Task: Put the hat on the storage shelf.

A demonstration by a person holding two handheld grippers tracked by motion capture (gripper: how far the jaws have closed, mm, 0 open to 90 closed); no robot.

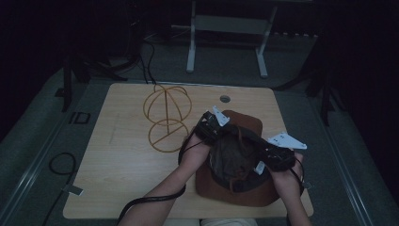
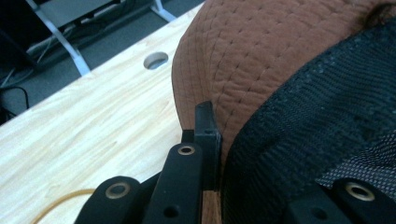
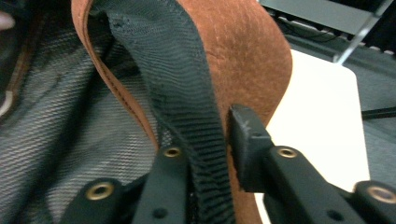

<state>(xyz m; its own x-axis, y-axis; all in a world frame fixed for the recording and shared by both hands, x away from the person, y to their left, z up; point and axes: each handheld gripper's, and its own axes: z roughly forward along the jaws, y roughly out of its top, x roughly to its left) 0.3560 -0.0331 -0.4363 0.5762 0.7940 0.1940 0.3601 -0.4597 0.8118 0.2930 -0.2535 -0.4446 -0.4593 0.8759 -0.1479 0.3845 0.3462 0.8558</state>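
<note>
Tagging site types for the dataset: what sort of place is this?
Likely a lab or recording workspace, not a home: a bare wooden table with a cable hole, grey carpet with loose cables, and a metal stand frame behind, in dim light.

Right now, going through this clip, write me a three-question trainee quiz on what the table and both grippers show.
1. True or false: the brown hat lies crown up.
2. What stands left of the hat on the table? A) wire hat stand B) glass bottle C) stack of plates
3. What part of the hat has the left gripper pinched?

Key
1. False: it lies upside down, dark lining showing.
2. A
3. The brim's edge; the right gripper has the black inner band and brim between its jaws.
</note>
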